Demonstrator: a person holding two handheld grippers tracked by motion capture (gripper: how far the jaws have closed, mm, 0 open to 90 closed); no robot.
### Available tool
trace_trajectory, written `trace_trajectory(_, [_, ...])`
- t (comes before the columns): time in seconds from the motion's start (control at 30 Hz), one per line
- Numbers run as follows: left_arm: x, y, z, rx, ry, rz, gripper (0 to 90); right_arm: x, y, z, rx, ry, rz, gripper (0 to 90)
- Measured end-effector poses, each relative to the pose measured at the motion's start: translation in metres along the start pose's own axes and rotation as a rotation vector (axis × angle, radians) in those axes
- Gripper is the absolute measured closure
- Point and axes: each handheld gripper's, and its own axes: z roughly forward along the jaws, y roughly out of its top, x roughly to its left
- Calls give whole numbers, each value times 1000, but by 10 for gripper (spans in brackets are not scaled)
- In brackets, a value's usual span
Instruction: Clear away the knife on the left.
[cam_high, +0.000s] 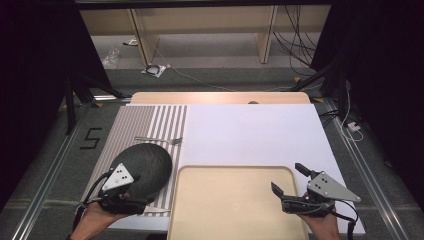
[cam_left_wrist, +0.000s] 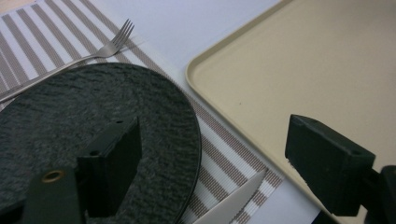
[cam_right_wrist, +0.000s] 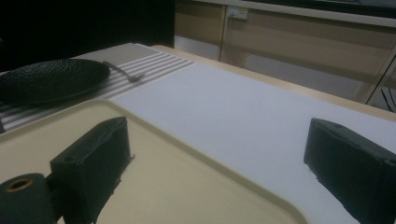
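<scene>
Down at the near left corner of the table, the left gripper (cam_high: 131, 186) hovers over the near part of a dark, rough-textured round plate (cam_high: 146, 167) that sits on a striped placemat (cam_high: 145, 120). Its jaws stand wide apart and hold nothing; in the left gripper view one jaw hangs above the plate's surface and the other above the edge of the beige tray (cam_left_wrist: 327, 60), with the plate's rim between them. A serrated knife (cam_left_wrist: 233, 200) lies on the placemat just beside the plate's near edge, its tip poking out between plate and tray. A fork (cam_high: 160, 140) rests on the placemat just beyond the plate, its tines pointing toward the white table cover (cam_high: 250, 132). The right gripper (cam_high: 289, 182) hangs over the tray's near right corner, jaws likewise spread wide and empty, one above the tray and the other above the white cover beside it. Plate and tray lie close together without touching.
</scene>
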Motion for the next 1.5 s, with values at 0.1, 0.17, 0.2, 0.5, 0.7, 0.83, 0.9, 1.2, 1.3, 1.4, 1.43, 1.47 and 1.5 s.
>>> trace_trajectory(0.1, [3, -2, -3, 21, 11, 8, 186, 0, 0, 0, 2, 1, -1, 81])
trace_trajectory(0.17, [6, -3, -6, 39, 17, 13, 187, 0, 0, 0, 7, 1, -1, 81])
trace_trajectory(0.2, [6, -3, -7, 49, 22, 16, 187, 0, 0, 0, 7, 2, 0, 81])
trace_trajectory(0.5, [13, -13, -11, 129, 51, 42, 194, 0, 0, 1, 7, 3, -1, 82])
trace_trajectory(0.7, [22, -19, -16, 184, 63, 29, 196, 0, 0, 1, 9, 4, 3, 83])
trace_trajectory(0.83, [28, -24, -19, 214, 75, 26, 198, 0, 0, 1, 10, 5, 2, 83])
trace_trajectory(0.9, [30, -27, -21, 222, 80, 24, 200, 0, 0, 1, 9, 4, 1, 85])
trace_trajectory(1.2, [42, -38, -19, 290, 104, 7, 205, 0, -1, 2, 10, 4, -3, 86])
trace_trajectory(1.3, [46, -41, -17, 320, 105, 3, 206, 0, -1, 2, 13, 5, -3, 86])
trace_trajectory(1.4, [48, -44, -15, 341, 105, 1, 206, 1, -1, 2, 18, 5, -6, 86])
trace_trajectory(1.43, [49, -45, -15, 349, 102, 1, 207, 1, -1, 2, 17, 5, -5, 86])
trace_trajectory(1.47, [51, -46, -14, 359, 100, -4, 207, 1, -1, 2, 17, 5, -6, 86])
trace_trajectory(1.5, [52, -47, -13, 365, 99, -5, 208, 1, -1, 2, 14, 6, -3, 86])
